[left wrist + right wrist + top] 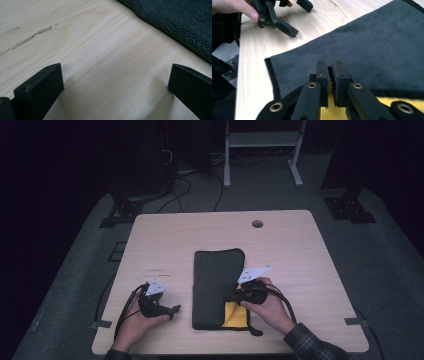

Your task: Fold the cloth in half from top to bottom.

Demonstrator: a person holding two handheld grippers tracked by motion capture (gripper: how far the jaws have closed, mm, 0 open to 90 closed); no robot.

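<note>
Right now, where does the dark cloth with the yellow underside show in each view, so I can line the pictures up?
High view: the dark cloth lies mid-table, its lower right edge lifted by the right gripper, yellow showing beneath.
Left gripper view: its fleecy edge crosses the upper right corner.
Right gripper view: it spreads across the middle and right, pinched between the jaws.
Shared landmark: the pale wooden table.

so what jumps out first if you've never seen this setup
A dark grey fleece cloth lies in the middle of the pale wooden table, its near right corner lifted to bare a bright yellow underside. The right gripper has its jaws shut on that folded edge. The left gripper rests open on bare wood beside the cloth's left edge.
</note>
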